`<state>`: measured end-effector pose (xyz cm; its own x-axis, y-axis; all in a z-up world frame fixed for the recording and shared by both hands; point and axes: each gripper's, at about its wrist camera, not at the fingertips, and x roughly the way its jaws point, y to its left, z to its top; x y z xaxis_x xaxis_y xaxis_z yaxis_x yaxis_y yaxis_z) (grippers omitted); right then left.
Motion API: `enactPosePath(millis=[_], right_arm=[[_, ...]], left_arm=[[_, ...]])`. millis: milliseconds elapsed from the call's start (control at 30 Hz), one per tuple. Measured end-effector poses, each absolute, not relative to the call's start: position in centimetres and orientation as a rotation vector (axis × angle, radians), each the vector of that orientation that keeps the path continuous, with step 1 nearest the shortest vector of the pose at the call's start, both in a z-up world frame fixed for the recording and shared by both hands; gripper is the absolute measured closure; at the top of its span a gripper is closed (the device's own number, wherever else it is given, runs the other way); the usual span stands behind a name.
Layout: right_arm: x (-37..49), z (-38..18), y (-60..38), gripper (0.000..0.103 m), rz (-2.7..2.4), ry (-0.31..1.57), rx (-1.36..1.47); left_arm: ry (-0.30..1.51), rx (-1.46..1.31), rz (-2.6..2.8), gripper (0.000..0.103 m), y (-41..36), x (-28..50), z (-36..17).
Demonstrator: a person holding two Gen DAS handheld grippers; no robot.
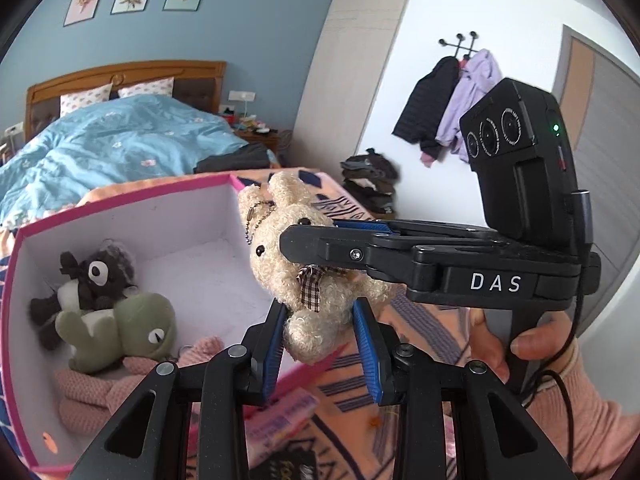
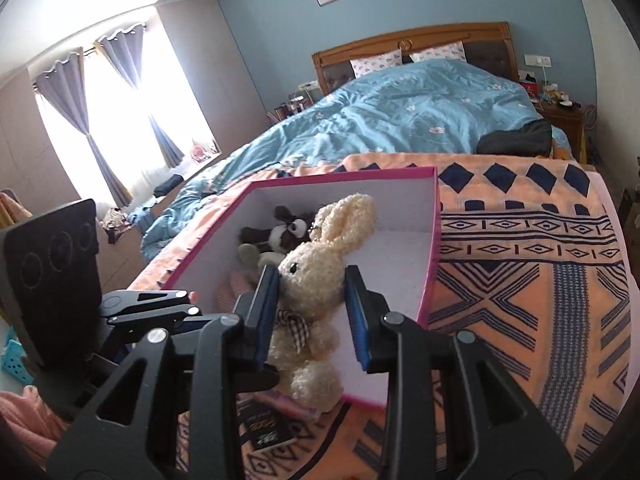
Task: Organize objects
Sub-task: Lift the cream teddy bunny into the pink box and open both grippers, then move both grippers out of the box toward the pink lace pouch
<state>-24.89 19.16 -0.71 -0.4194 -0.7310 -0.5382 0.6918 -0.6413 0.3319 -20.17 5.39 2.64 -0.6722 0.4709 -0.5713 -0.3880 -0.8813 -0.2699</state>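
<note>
- Pink-rimmed white box (image 1: 120, 208) ahead and to the left of the left gripper (image 1: 322, 344); ahead of the right gripper (image 2: 312, 320), open on top, resting on the patterned orange blanket (image 2: 520, 280).
- Inside the box: dark raccoon-like plush (image 1: 88, 280) against the far-left wall, green frog plush (image 1: 124, 328) lying against it, pink knitted item (image 1: 104, 392) underneath at the near side.
- Cream rabbit plush (image 1: 316, 280) held up at the box's near-right edge, ears up, checked bow at the neck, bead chain hanging from the head.
- Right gripper closed around the rabbit's head and neck, blue pads (image 2: 269, 316) pressing on both sides in the right wrist view; seen crossing from the right in the left wrist view.
- Left gripper with fingers spread on either side of the rabbit's lower body; left pad just touching the fur, right pad (image 1: 366, 348) just beside it, not clamped.
- Person's right hand (image 1: 520, 344) on the handle, pink sleeve at the wrist.
- Small dark booklet (image 2: 266, 428) and a pink packet (image 1: 280, 416) on the blanket below the grippers, print too blurred to read.
- Rabbit's feet partly hidden behind the fingers; box's near wall cut off by the left gripper.
</note>
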Motion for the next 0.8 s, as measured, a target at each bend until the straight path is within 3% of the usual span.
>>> enactPosePath(millis=[600, 733, 800], right_arm=[[-27.8, -4.9, 15.9, 0.067, -2.188, 0.157, 0.968], [-27.7, -4.9, 15.6, 0.066, -2.221, 0.202, 0.971], [-27.6, -4.9, 15.6, 0.065, -2.225, 0.206, 0.972]], left_arm=[[-0.193, -1.101, 2.500, 0.069, 5.0, -24.2, -1.7], [-0.175, -1.107, 2.530, 0.060, 5.0, -24.2, -1.6], [-0.167, -1.104, 2.548, 0.049, 5.0, -23.9, -1.6]])
